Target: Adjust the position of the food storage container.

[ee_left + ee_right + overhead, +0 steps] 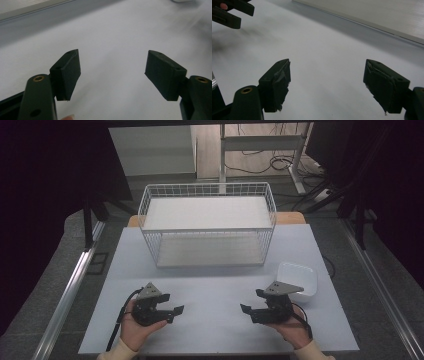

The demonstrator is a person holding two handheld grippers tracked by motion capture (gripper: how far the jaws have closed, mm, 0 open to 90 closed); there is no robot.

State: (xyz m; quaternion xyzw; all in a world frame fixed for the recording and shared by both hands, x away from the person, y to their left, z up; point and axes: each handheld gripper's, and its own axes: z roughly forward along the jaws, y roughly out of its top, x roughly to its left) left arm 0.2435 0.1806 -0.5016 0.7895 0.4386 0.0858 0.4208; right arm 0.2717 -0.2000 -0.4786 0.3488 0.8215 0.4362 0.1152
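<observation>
The left gripper (172, 306) and the right gripper (251, 303) lie low over the near part of the tabletop (210, 285), each held in a hand, their noses turned inward so that the two face one another across a bare stretch of surface. Both have their jaws spread wide with nothing between them.

The white tray (299, 277) sits on the tabletop just behind and to the right of the right gripper, close to the right edge; its long axis runs slantwise, from the near left toward the far right. The white wire basket (207, 231) stands at the far middle, its long side running across the tabletop, well apart from both grippers.

In the left gripper view the left gripper (112, 72) looks over bare surface with a blurred white corner of the tray (182, 1) at the top. In the right gripper view the right gripper (327, 85) faces the other gripper (233, 11), seen dark at upper left.

Open room lies between the grippers and in front of the basket.
</observation>
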